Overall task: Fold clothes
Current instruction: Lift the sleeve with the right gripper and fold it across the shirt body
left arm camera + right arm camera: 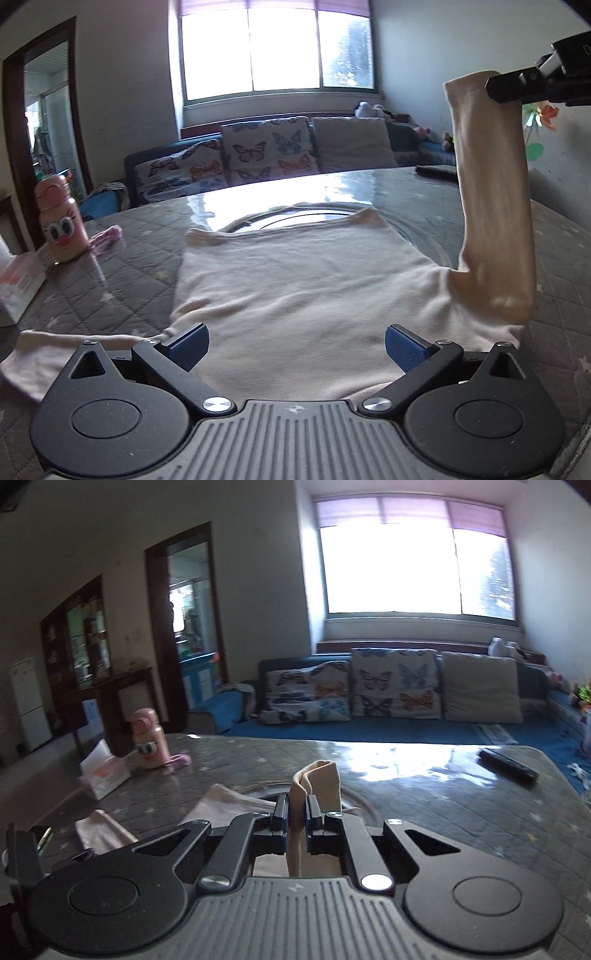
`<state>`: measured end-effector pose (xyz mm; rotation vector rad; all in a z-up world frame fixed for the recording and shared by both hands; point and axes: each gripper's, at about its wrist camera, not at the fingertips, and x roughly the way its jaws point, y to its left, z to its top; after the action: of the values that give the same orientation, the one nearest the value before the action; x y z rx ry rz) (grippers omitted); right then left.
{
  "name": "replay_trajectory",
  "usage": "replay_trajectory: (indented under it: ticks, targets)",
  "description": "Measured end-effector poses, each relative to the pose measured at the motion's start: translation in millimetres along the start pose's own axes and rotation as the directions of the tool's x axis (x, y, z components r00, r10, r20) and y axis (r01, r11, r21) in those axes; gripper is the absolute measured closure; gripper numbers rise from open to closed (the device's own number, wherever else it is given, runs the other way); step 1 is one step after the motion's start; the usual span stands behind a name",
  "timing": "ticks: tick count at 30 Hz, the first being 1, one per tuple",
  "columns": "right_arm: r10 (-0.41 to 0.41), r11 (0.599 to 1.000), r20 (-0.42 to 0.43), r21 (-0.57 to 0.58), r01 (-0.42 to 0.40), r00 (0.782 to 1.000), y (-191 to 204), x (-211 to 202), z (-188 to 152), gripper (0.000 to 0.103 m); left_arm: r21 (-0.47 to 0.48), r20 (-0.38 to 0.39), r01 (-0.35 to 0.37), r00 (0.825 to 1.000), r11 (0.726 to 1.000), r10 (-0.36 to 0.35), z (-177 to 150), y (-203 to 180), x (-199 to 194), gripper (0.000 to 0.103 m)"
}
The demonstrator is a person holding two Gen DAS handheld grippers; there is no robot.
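Note:
A cream long-sleeved shirt (295, 280) lies flat on the grey quilted table (122, 258). My left gripper (297, 347) is open, its blue pads hovering low over the shirt's near edge, holding nothing. My right gripper (296, 814) is shut on the cuff of the shirt's right sleeve (316, 786) and holds it high above the table. In the left wrist view that sleeve (491, 206) hangs stretched up from the shirt to the right gripper (495, 88) at the upper right. The left sleeve (55, 343) lies flat at the left.
A pink cartoon bottle (61, 221) and a tissue box (18, 284) stand at the table's left. A dark remote (508, 764) lies at the far right. A round glass turntable (295, 218) sits under the shirt's far edge. A sofa with butterfly cushions (266, 151) is behind.

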<state>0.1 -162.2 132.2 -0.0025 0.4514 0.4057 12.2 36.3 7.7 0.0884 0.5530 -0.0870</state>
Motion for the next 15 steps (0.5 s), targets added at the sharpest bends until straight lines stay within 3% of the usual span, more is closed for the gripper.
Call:
replay_trajectory:
  ticks: [8,15]
  targets:
    - [0.126,0.986,-0.078,-0.096,-0.133,0.989,67,41,2,0.095,-0.055,0.007,-0.059,0.998,0.997,0.059,-14,32,-16,0.0]
    - [0.221,0.96,-0.158,-0.136,-0.243,0.962,107,70,-11,0.093,-0.09,0.003,-0.101,0.995,0.991,0.102,-23,52,-28,0.0]
